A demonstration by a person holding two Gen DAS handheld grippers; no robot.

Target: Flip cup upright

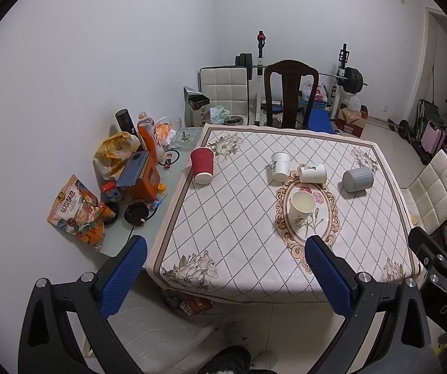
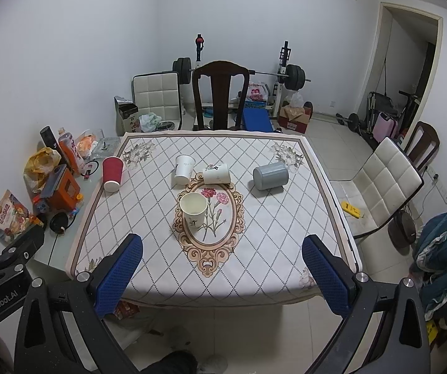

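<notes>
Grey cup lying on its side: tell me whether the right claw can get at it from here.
Probably yes. The right claw is open and empty, back at the table's near edge, and only bare tablecloth lies between it and the grey cup; no other cup touches it.

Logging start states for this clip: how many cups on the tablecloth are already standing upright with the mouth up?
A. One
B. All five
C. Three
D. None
A. Only the white paper cup on the oval flower medallion stands with its mouth up; the red cup, the two other white cups and the grey cup all lie on their sides, while both grippers hang open short of the table.
</notes>
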